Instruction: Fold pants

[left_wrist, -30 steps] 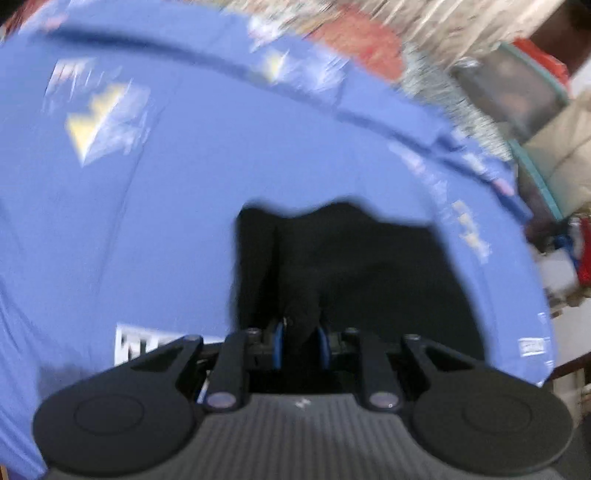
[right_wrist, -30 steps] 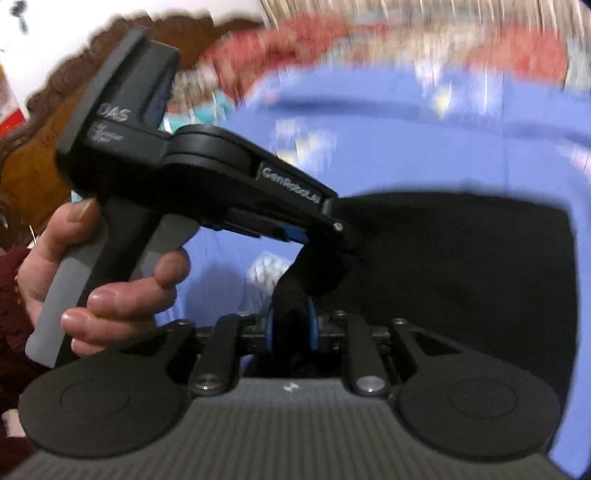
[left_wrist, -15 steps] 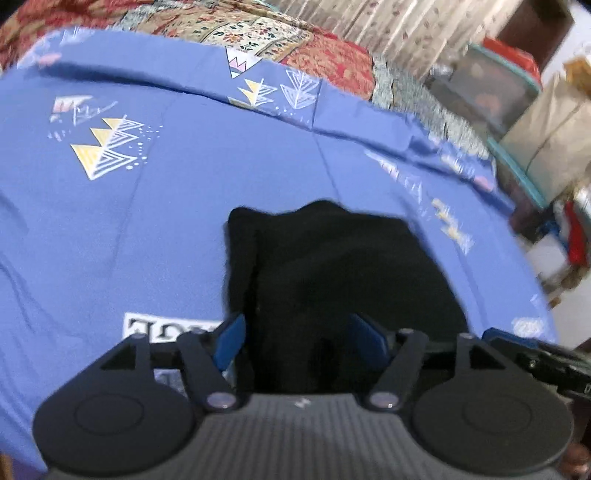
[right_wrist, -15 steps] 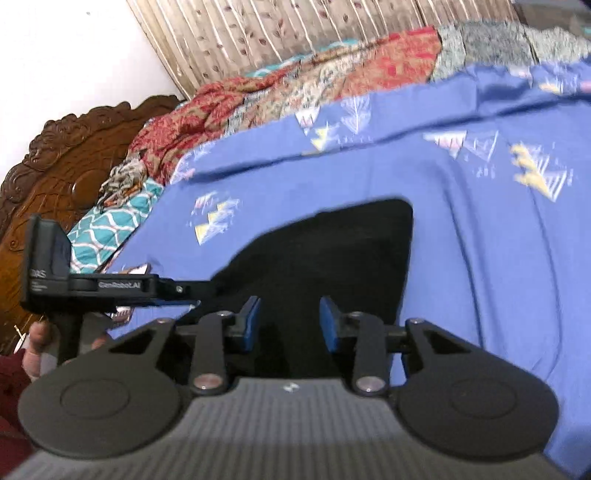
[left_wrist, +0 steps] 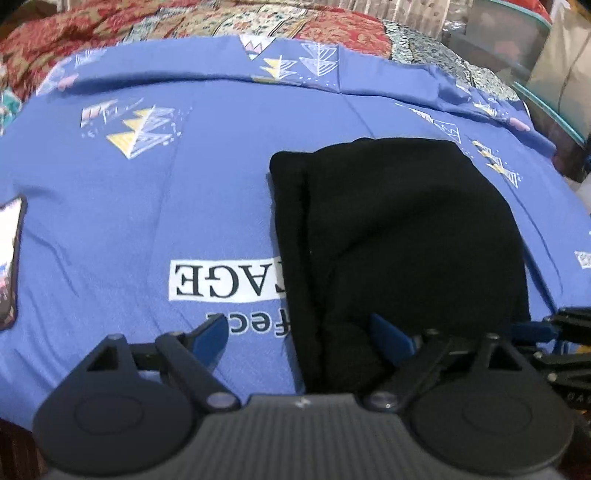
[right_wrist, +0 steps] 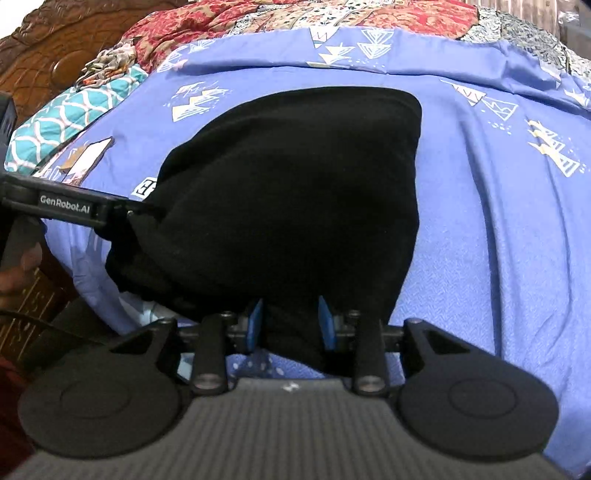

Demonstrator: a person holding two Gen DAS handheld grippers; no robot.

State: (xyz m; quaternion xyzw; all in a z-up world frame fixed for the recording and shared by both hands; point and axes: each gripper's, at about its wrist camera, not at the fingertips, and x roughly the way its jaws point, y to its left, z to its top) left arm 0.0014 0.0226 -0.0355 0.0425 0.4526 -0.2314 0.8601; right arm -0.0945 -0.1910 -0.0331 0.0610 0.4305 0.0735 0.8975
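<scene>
Pants: the black pants lie as a compact folded bundle on the blue bedsheet, near edge right at my two claws; layered edges show along the bundle's left side in the left view.
Left claw: my left claw is spread wide; one blue finger sits over bare sheet, the other against the bundle's near corner; it pinches nothing.
Right claw: my right claw is parted too, its blue fingers straddling the near hem of the cloth without squeezing it (whether the pads brush the fabric I cannot tell).
Around: white lettering printed on the sheet runs under the bundle's left edge; a patterned quilt lies beyond the sheet; a carved wooden headboard stands at the far left of the right view.
Stage: I judge the fold nearly or fully done, both claws free of the cloth.
Risk: the near hem lies between my right fingers; pulling away low could snag it and drag the top layer open; the soft bedsheet gives little grip, so a nudge from the left finger at the corner could skew the stack.
</scene>
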